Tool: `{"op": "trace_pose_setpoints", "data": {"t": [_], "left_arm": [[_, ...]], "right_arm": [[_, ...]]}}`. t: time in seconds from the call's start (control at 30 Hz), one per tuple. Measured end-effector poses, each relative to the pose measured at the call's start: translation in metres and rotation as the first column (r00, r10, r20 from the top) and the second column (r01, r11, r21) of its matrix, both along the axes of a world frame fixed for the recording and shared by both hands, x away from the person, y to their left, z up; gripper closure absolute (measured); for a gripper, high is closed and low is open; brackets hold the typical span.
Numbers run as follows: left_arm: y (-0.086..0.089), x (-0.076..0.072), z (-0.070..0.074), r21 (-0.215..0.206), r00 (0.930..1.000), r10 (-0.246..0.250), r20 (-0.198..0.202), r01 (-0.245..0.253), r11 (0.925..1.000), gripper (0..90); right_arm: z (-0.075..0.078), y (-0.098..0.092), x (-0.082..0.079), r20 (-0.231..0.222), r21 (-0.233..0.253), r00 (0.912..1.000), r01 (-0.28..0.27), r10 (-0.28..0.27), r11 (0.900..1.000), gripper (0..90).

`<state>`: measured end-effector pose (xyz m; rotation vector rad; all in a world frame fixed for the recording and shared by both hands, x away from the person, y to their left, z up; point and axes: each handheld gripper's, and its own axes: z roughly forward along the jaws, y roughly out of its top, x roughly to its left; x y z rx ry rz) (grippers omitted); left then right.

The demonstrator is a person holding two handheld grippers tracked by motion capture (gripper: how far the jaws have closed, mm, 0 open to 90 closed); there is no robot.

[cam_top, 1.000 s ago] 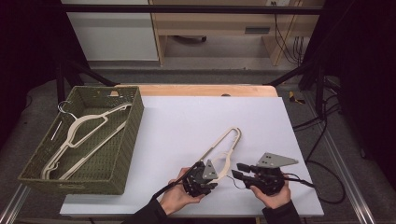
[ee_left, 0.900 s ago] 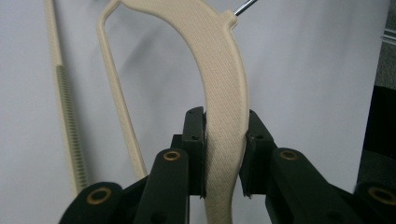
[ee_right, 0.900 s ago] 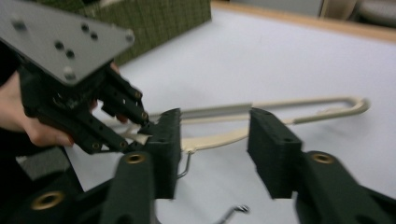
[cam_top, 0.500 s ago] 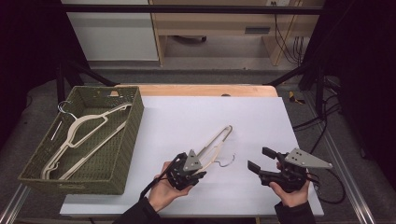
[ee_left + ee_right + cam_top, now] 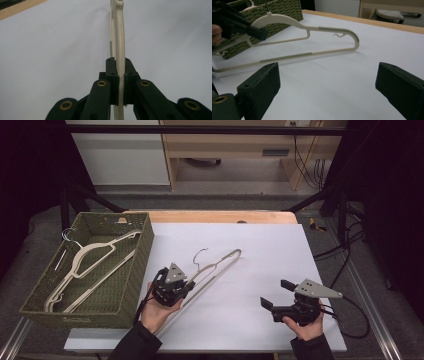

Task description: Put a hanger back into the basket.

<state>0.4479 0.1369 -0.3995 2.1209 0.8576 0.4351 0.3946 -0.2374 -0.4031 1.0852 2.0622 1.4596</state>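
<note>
High view: on the tabletop (image 5: pixel 240 245), beside the basket (image 5: pixel 142 251) of hangers, the left tongs (image 5: pixel 181 287) clamp the loose hanger (image 5: pixel 220 265) by one arm, lifted, its far corner resting on the tabletop. Right tongs (image 5: pixel 272 294) gape, empty, well apart. Likely next: swing it leftward into the basket. No readable writing.

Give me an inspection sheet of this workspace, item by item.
Surface: white tabletop, wooden strip along the far edge.
Job's things: cream plastic hanger, tilted, one end on the table; green woven basket holding more cream hangers.
Clutter: nothing seen.
Grippers: left gripper shut on the hanger's bar; right gripper open, empty.
Cables: black cable trailing from the right gripper.
Surroundings: dark frame, wooden furniture, floor cables.
</note>
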Motion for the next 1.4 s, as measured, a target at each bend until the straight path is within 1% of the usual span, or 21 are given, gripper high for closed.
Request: {"op": "trace_pose_setpoints", "data": {"t": [0.1,0.17,0.23,0.3,0.33,0.4,0.53,0.67,0.73,0.87,0.9,0.93,0.97,1.03,1.13,1.17,1.2,1.27,1.3,1.4], "left_arm": [[0.011,-0.002,0.009,-0.034,0.9998,0.011,0.014,-0.011,0.9994,85.9],[0.018,-0.005,0.018,-0.066,0.9995,0.012,0.028,-0.010,0.9978,85.9],[0.025,-0.010,0.028,-0.096,0.9989,0.008,0.046,-0.004,0.9953,85.9],[0.030,-0.014,0.039,-0.108,0.9976,-0.002,0.069,0.009,0.9941,86.0],[0.036,-0.017,0.048,-0.126,0.9966,-0.007,0.082,0.017,0.9919,85.9],[0.041,-0.019,0.057,-0.139,0.9953,-0.011,0.096,0.024,0.9899,86.0],[0.050,-0.022,0.072,-0.144,0.9931,-0.017,0.116,0.034,0.9889,86.0],[0.058,-0.023,0.085,-0.145,0.9921,-0.034,0.121,0.052,0.9880,86.0],[0.063,-0.023,0.092,-0.144,0.9920,-0.047,0.117,0.064,0.9875,86.0],[0.077,-0.023,0.107,-0.146,0.9901,-0.058,0.127,0.077,0.9863,86.0],[0.077,-0.023,0.107,-0.146,0.9901,-0.058,0.127,0.077,0.9863,86.0],[0.084,-0.022,0.114,-0.136,0.9872,-0.077,0.140,0.097,0.9860,86.0],[0.088,-0.021,0.117,-0.132,0.9862,-0.083,0.143,0.102,0.9860,86.0],[0.096,-0.019,0.122,-0.135,0.9863,-0.091,0.138,0.109,0.9848,86.0],[0.107,-0.016,0.129,-0.119,0.9871,-0.079,0.139,0.096,0.9882,86.0],[0.107,-0.016,0.129,-0.119,0.9871,-0.079,0.139,0.096,0.9882,86.0],[0.116,-0.013,0.132,-0.112,0.9879,-0.070,0.138,0.086,0.9900,86.0],[0.124,-0.009,0.135,-0.105,0.9882,-0.071,0.136,0.085,0.9909,86.0],[0.129,-0.007,0.137,-0.107,0.9886,-0.071,0.133,0.086,0.9905,86.0],[0.142,-0.003,0.142,-0.098,0.9889,-0.052,0.139,0.066,0.9930,86.0]], "right_arm": [[-0.001,0.000,0.000,0.001,-0.002,0.9999,-0.010,0.010,1.000,4.2],[-0.002,0.000,0.000,0.005,-0.005,0.9999,-0.014,0.014,1.000,3.2],[-0.002,0.000,0.000,0.012,-0.008,0.9998,-0.017,0.017,1.000,3.0],[-0.002,0.000,0.000,0.010,-0.010,0.9999,-0.011,0.011,1.000,2.7],[-0.001,0.000,0.000,0.010,-0.013,0.9999,-0.008,0.008,1.000,2.7],[-0.001,-0.001,0.000,0.016,-0.014,0.9998,-0.009,0.009,1.000,2.6],[0.000,-0.001,0.000,0.017,-0.014,0.9998,-0.007,0.007,1.000,2.3],[0.000,-0.002,0.000,0.024,-0.016,0.9997,-0.007,0.007,1.000,1.5],[0.000,-0.003,0.000,0.027,-0.015,0.9996,-0.002,0.003,1.000,1.0],[0.001,-0.004,0.000,0.033,-0.008,0.9994,0.005,-0.005,1.000,0.7],[0.001,-0.005,0.000,0.034,-0.013,0.9994,0.002,-0.002,1.000,0.7],[0.002,-0.004,0.000,0.033,-0.009,0.9994,0.008,-0.007,1.000,0.7],[0.002,-0.004,0.000,0.032,-0.010,0.9994,0.008,-0.007,1.000,0.6],[0.001,-0.004,0.000,0.034,-0.012,0.9994,0.007,-0.007,1.000,0.6],[0.001,-0.004,0.000,0.032,-0.017,0.9995,0.006,-0.005,1.000,0.6],[0.001,-0.004,0.000,0.031,-0.019,0.9995,0.007,-0.006,1.000,0.6],[0.001,-0.004,0.000,0.032,-0.024,0.9995,0.006,-0.005,1.000,0.5],[0.001,-0.004,0.001,0.033,-0.028,0.9994,0.007,-0.006,1.000,0.5],[0.001,-0.004,0.001,0.032,-0.028,0.9995,0.007,-0.006,1.000,0.5],[0.000,-0.004,0.001,0.032,-0.032,0.9995,0.008,-0.007,0.999,0.5]]}}
